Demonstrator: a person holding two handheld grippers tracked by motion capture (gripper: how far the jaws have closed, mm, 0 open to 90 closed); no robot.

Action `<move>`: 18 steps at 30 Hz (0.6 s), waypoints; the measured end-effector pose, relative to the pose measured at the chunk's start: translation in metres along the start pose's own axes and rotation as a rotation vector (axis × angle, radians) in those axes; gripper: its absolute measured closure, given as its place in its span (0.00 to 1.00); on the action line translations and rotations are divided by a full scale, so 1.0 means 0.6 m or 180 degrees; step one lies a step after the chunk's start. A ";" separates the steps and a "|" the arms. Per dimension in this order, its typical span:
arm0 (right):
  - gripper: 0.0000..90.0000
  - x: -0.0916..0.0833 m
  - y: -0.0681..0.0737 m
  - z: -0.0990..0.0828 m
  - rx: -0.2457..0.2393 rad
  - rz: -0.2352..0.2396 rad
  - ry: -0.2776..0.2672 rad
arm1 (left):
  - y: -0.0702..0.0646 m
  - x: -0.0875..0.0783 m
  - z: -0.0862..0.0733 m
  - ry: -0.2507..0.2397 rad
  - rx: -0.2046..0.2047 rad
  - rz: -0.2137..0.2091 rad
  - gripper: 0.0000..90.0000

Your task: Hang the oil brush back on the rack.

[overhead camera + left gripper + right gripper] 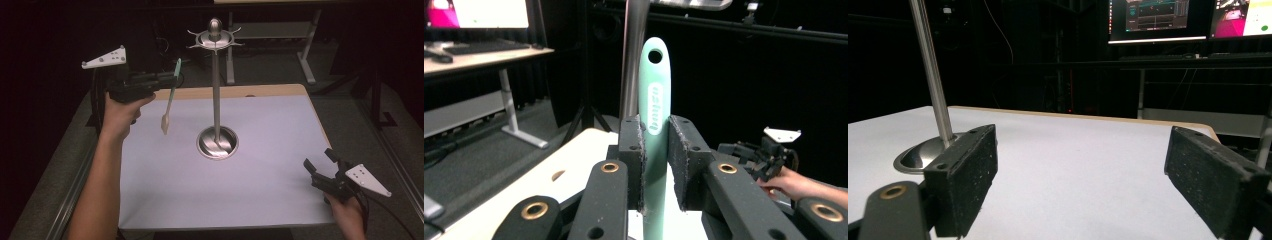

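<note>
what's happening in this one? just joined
A person works two handheld tongs at a white-topped table. The left tongs are shut on a mint-green utensil, held in the air with its hanging hole up and its pale blade down, left of a tall metal stand with hooks at the top. The right tongs sit open and empty near the table's right front corner. Nothing hangs on the stand yet.

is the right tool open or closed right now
Open. The right tool shows its two black pads standing far apart with bare white table between them, gripping nothing.
</note>
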State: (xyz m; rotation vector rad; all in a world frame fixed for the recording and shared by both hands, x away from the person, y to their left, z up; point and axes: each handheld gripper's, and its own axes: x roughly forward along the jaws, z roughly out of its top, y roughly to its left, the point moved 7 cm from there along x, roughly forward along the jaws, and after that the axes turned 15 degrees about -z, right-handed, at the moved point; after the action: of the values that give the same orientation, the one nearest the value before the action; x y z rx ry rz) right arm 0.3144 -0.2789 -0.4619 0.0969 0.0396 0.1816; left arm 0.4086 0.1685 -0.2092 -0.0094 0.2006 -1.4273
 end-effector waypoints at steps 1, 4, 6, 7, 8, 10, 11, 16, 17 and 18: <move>0.15 0.000 0.000 0.000 0.0004 0.0001 0.0001 | 0.000 0.001 0.005 0.0013 0.0024 -0.0010 0.86; 0.15 0.000 0.000 0.000 0.0013 -0.0004 0.0004 | -0.001 0.007 0.018 0.0018 0.0059 -0.0019 0.86; 0.15 0.000 -0.001 0.000 0.0007 -0.0002 0.0002 | 0.000 0.009 0.026 0.0009 0.0082 -0.0029 0.86; 0.15 0.000 0.000 0.000 0.0006 0.0001 -0.0003 | 0.000 0.010 0.029 0.0011 0.0091 -0.0021 0.86; 0.15 0.000 0.000 0.000 0.0000 0.0002 -0.0005 | 0.001 0.011 0.033 0.0004 0.0096 -0.0020 0.86; 0.15 0.000 0.000 0.000 -0.0001 0.0003 -0.0005 | 0.002 0.012 0.039 -0.0010 0.0110 -0.0019 0.86; 0.15 0.000 0.000 0.000 0.0004 0.0002 -0.0003 | 0.003 0.012 0.041 -0.0007 0.0114 -0.0015 0.86; 0.15 0.000 -0.001 0.000 0.0016 0.0001 0.0002 | 0.008 0.017 0.045 -0.0002 0.0106 -0.0025 0.86; 0.15 -0.001 -0.001 0.000 0.0011 0.0003 -0.0001 | 0.008 0.018 0.045 0.0001 0.0103 -0.0029 0.86; 0.15 -0.001 -0.001 0.000 0.0009 0.0004 -0.0001 | 0.009 0.019 0.044 0.0008 0.0109 -0.0031 0.86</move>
State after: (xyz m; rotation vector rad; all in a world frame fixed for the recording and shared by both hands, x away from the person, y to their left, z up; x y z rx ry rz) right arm 0.3141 -0.2795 -0.4619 0.0999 0.0395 0.1826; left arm 0.4191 0.1549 -0.1853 0.0195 0.1785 -1.4403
